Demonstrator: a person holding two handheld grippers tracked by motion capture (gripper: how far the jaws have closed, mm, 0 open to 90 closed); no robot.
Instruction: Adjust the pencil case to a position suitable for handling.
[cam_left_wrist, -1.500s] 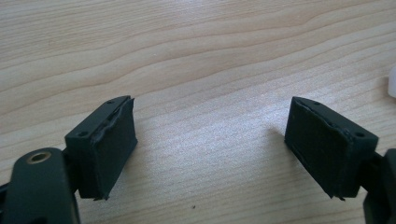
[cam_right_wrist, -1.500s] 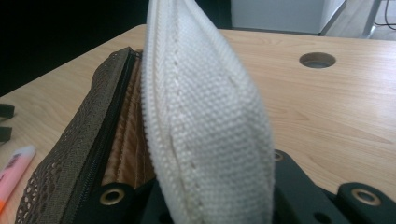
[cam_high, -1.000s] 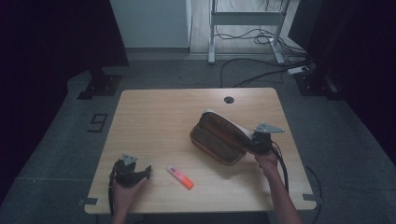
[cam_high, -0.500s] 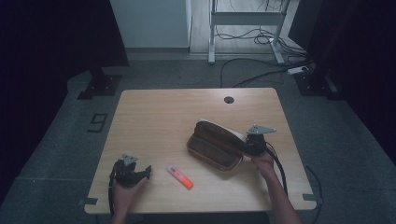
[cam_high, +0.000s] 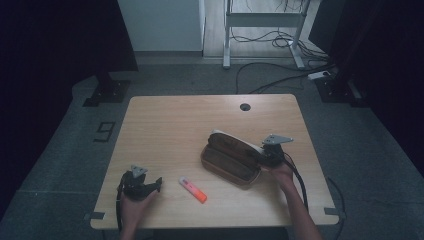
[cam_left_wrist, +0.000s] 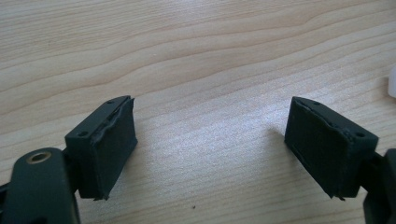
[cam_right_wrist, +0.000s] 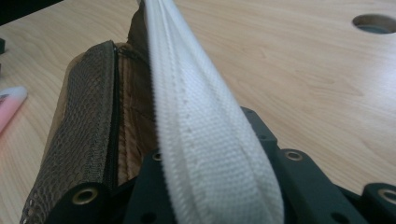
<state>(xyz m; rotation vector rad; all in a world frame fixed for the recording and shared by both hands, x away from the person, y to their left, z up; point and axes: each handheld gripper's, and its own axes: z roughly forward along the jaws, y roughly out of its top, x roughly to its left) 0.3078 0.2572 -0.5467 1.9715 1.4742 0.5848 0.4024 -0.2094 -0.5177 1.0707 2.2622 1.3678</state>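
worktop (cam_high: 170, 130): light wood, round cable hole (cam_high: 244, 106) near its far edge, well beyond the pencil case
pencil case (cam_high: 231, 158): brown, lying open on the worktop's right half; landmark for the rest. Mesh inner pocket with a zip seen in right gripper view (cam_right_wrist: 88, 140)
case flap (cam_right_wrist: 205, 135): white woven edge, lifted up off the case body, runs away from the camera between the right jaws
right hand-held gripper (cam_high: 270, 155): at the right end of the pencil case, touching it; jaws closed onto the white flap edge, gripping it. Grey plate on top, cable trailing toward the near edge
right hand (cam_high: 280, 172): just near side of the case's right end, holding that gripper
marker (cam_high: 193, 189): pink-orange with pale cap, flat on the worktop, near the case, off its near-left corner; not touching it. Blurred pink tip at left edge of right gripper view (cam_right_wrist: 10, 105)
left hand-held gripper (cam_high: 150, 186): well left of the pencil case, beyond the marker, low over the worktop. Jaws spread wide apart, nothing between them, bare wood under (cam_left_wrist: 210, 140)
left hand (cam_high: 134, 200): around that gripper's body, near the worktop's near edge
floor (cam_high: 75, 150): grey, around the worktop; cables on it far behind the case
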